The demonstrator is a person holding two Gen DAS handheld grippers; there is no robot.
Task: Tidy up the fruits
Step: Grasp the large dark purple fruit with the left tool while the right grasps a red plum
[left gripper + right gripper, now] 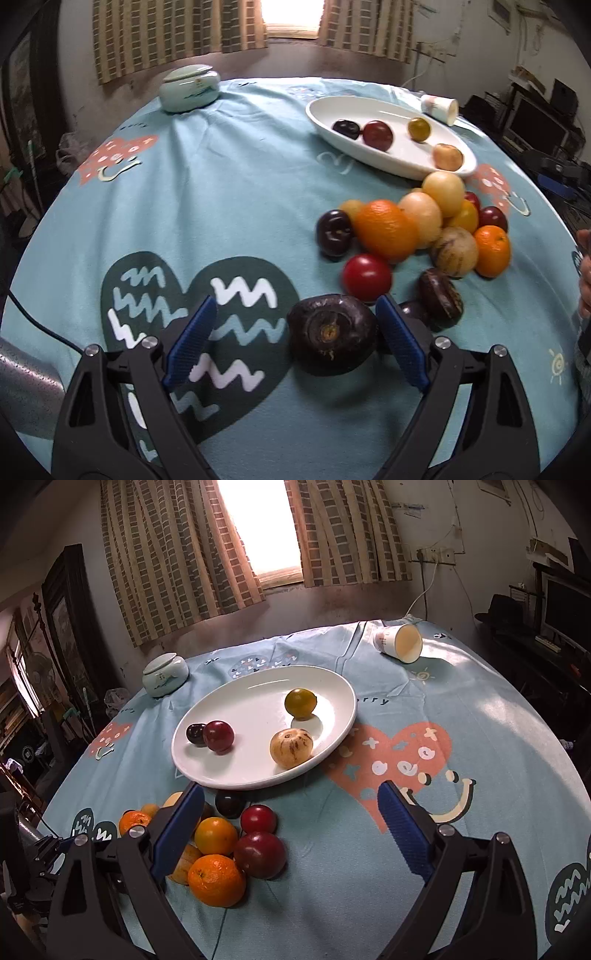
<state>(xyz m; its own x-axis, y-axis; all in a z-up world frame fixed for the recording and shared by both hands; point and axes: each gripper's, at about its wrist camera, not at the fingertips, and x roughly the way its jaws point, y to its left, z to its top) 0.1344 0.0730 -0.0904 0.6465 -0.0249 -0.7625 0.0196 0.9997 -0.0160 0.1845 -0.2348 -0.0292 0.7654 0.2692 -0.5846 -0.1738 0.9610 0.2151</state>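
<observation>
The left gripper [295, 332], jaws apart, should centre on the dark fruit [332, 338] at four o'clock before squeezing gently.

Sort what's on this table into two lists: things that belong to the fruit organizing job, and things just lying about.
Part of the job:
- white plate, with four fruits on it
- pile of loose fruit on the cloth
- dark round fruit between the open left gripper fingers
- right gripper, open, nothing between its fingers

Lying about:
- lidded ceramic jar
- tipped-over paper cup
- patterned tablecloth
</observation>
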